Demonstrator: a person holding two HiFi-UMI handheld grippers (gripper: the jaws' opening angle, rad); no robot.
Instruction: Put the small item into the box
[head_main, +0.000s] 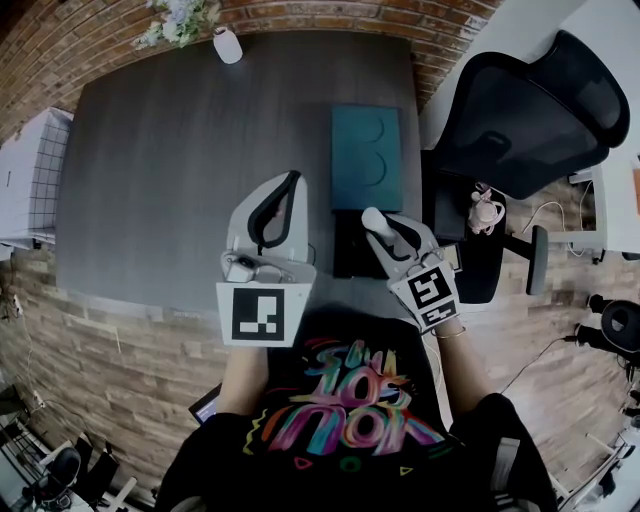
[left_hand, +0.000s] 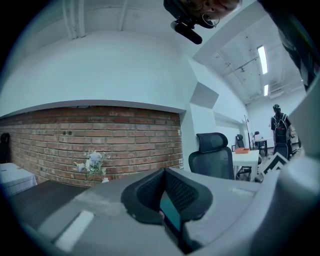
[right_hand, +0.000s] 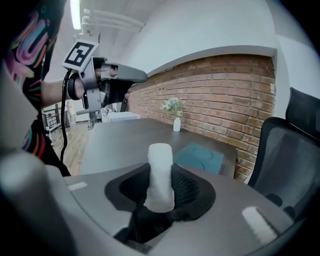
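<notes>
My right gripper (head_main: 378, 228) is shut on a small white cylindrical item (head_main: 372, 219), which stands upright between its black pads (right_hand: 184, 186) and pokes out above them (right_hand: 160, 172). It hovers over a black open box (head_main: 350, 258) at the dark table's near right edge. Just beyond lies a teal box (head_main: 366, 157) with two round recesses, which in the right gripper view lies flat on the table (right_hand: 201, 156). My left gripper (head_main: 292, 181) hangs to the left over the table with its tips touching and nothing in them. Through the slit below its tips (left_hand: 163, 172) shows a sliver of teal.
A white vase (head_main: 227, 45) with flowers stands at the table's (head_main: 180, 150) far edge by the brick wall. A black office chair (head_main: 540, 110) is at the right, with a small pink object (head_main: 485, 212) near it. A white cabinet (head_main: 30, 175) stands at the left.
</notes>
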